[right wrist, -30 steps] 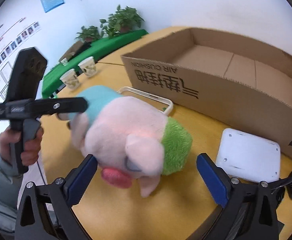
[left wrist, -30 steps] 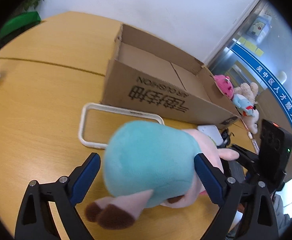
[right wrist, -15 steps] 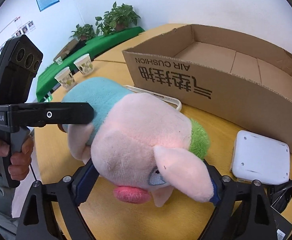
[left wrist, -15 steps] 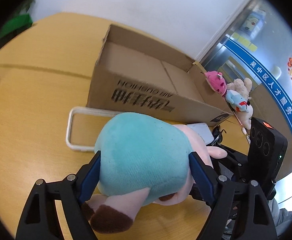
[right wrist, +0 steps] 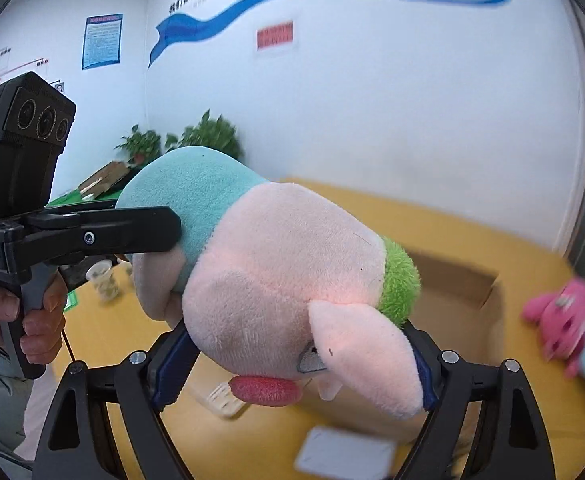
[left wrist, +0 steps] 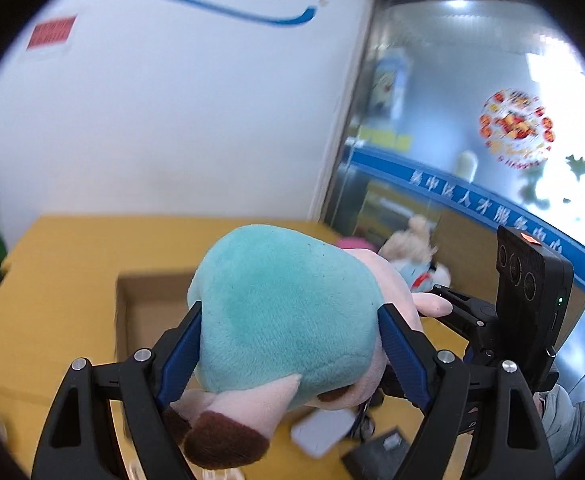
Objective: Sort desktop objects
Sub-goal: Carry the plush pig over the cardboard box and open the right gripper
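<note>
A plush pig (left wrist: 284, 320) with a teal body, pink head and green collar hangs in the air between both grippers. My left gripper (left wrist: 290, 344) is shut on its teal body. My right gripper (right wrist: 296, 352) is shut on its pink head (right wrist: 292, 300). The open cardboard box (left wrist: 148, 312) lies on the yellow table below and behind the pig; it also shows in the right wrist view (right wrist: 464, 300). Each gripper shows in the other's view, the left one (right wrist: 92, 236) and the right one (left wrist: 476, 316).
A white flat device (right wrist: 344, 456) lies on the table (left wrist: 52, 280) in front of the box, also in the left wrist view (left wrist: 320, 432). A pink plush (right wrist: 560, 316) and other plush toys (left wrist: 416, 264) lie right of the box. A paper cup (right wrist: 102, 280) stands at left.
Both grippers closed on the plush pig and lifted it off the table. Both views now tilt up toward the wall, with the box lower in view.
</note>
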The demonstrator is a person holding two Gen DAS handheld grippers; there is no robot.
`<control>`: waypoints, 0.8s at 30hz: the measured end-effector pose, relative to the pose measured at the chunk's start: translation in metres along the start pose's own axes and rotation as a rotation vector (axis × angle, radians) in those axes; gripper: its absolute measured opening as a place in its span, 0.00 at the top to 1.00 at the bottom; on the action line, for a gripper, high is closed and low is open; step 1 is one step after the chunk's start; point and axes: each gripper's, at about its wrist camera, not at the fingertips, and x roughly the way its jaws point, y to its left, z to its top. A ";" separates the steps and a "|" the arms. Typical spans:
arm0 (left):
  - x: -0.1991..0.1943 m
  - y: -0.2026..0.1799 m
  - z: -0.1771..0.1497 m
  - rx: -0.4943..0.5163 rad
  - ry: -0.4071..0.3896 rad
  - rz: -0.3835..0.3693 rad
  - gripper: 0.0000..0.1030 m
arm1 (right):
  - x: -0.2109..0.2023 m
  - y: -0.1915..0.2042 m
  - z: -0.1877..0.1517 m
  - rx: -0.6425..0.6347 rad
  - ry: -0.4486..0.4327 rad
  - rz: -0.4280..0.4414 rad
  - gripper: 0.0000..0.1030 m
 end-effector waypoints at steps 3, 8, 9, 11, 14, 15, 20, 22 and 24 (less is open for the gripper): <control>-0.010 -0.008 0.045 0.042 -0.100 -0.041 0.19 | -0.028 -0.010 0.046 -0.068 -0.091 -0.079 0.16; -0.017 -0.017 0.103 0.125 -0.196 -0.033 0.19 | -0.051 -0.024 0.106 -0.129 -0.198 -0.138 0.16; -0.015 -0.018 0.111 0.139 -0.202 -0.023 0.19 | -0.048 -0.023 0.114 -0.133 -0.206 -0.139 0.16; -0.009 -0.014 0.124 0.152 -0.209 -0.007 0.19 | -0.044 -0.029 0.130 -0.142 -0.222 -0.139 0.16; 0.010 0.003 0.133 0.142 -0.196 0.021 0.19 | -0.026 -0.038 0.144 -0.137 -0.225 -0.114 0.16; 0.017 0.009 0.132 0.134 -0.189 0.027 0.19 | -0.013 -0.041 0.149 -0.137 -0.222 -0.106 0.16; 0.062 0.071 0.123 0.039 -0.120 0.074 0.19 | 0.068 -0.052 0.164 -0.135 -0.163 -0.069 0.16; 0.085 0.096 0.116 -0.006 -0.083 0.094 0.19 | 0.111 -0.062 0.163 -0.121 -0.117 -0.040 0.16; 0.111 0.122 0.105 -0.040 -0.043 0.119 0.19 | 0.152 -0.072 0.157 -0.094 -0.070 -0.005 0.16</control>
